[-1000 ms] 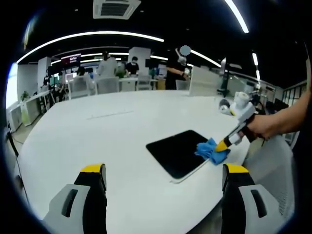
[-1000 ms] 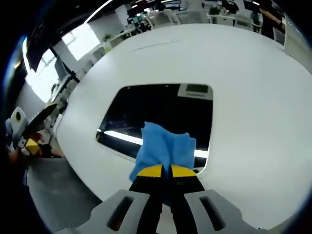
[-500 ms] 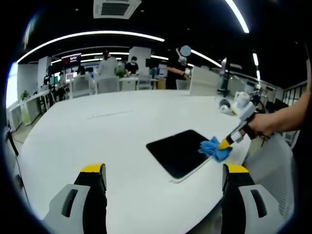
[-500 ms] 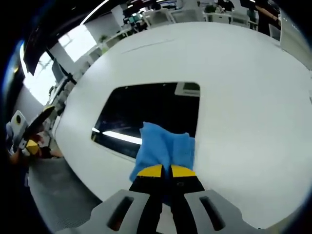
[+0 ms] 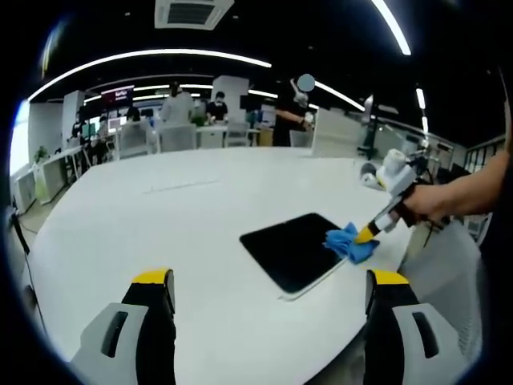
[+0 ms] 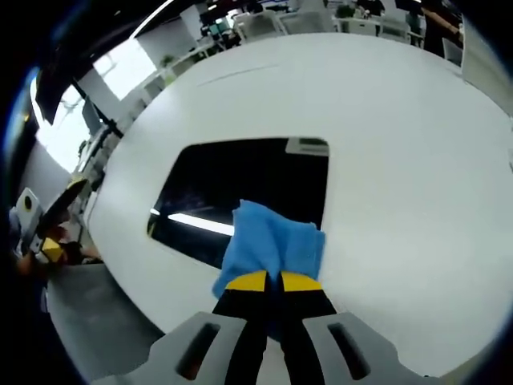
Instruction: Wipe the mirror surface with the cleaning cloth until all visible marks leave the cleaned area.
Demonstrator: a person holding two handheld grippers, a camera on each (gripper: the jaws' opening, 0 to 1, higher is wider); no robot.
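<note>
A dark rectangular mirror (image 5: 292, 249) (image 6: 240, 196) lies flat on the white table (image 5: 160, 224), near its right edge in the left gripper view. My right gripper (image 6: 268, 281) (image 5: 366, 235) is shut on a blue cleaning cloth (image 6: 271, 247) (image 5: 346, 242), and the cloth rests on the mirror's near right part. A person's hand holds that gripper at the right of the left gripper view. My left gripper (image 5: 268, 293) stands open over the table's front, well left of the mirror, with nothing between its fingers.
The white table (image 6: 401, 144) stretches far behind the mirror. The table's edge (image 6: 120, 273) runs close to the mirror's near side. Chairs, desks and several people (image 5: 216, 108) stand at the back of the room.
The right gripper with the cloth has slid a short way across the mirror's right part, up and back toward the left. The left gripper has stayed still.
</note>
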